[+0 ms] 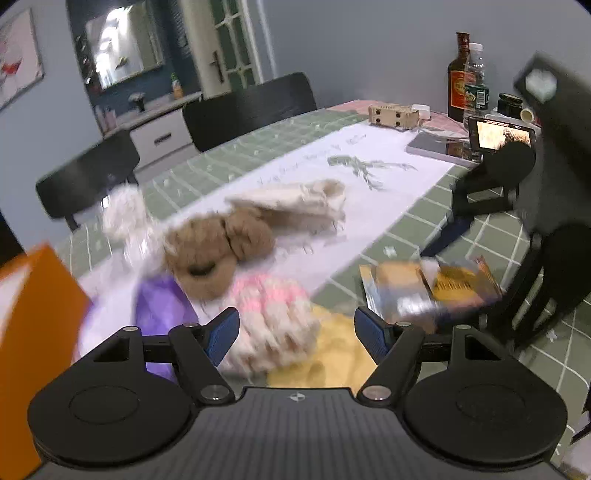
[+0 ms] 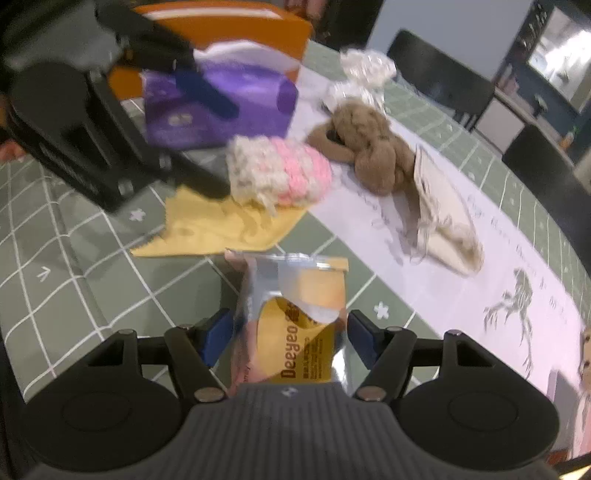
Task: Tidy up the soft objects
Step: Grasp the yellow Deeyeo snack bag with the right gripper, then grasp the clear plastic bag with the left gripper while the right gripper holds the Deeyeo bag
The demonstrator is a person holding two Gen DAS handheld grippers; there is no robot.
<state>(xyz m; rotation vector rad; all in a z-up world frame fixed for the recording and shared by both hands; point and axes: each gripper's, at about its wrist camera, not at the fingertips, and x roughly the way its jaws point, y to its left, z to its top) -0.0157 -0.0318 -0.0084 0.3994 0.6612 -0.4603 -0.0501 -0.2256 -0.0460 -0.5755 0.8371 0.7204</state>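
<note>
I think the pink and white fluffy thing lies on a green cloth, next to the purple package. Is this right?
Not quite: the cloth under it is yellow, not green; green is the checked tablecloth. The right wrist view shows it. The pink and white fluffy thing does lie on it, next to the purple package.

Right tongs (image 2: 288, 338): blue pads on either side of a yellow and silver packet (image 2: 295, 314), printed "Deeyeo" (contact unclear).
Left tongs (image 2: 207, 122): blurred, above the purple box (image 2: 221, 107).
Orange box (image 2: 229, 26): behind the purple one.
Pink and cream knit (image 2: 280, 173): resting on a yellow cloth (image 2: 218, 229).
Brown plush (image 2: 369, 155): on the white runner (image 2: 443, 288), beside a cream pouch (image 2: 447, 221).
Worktop (image 2: 74, 258): green checked cover.
</note>
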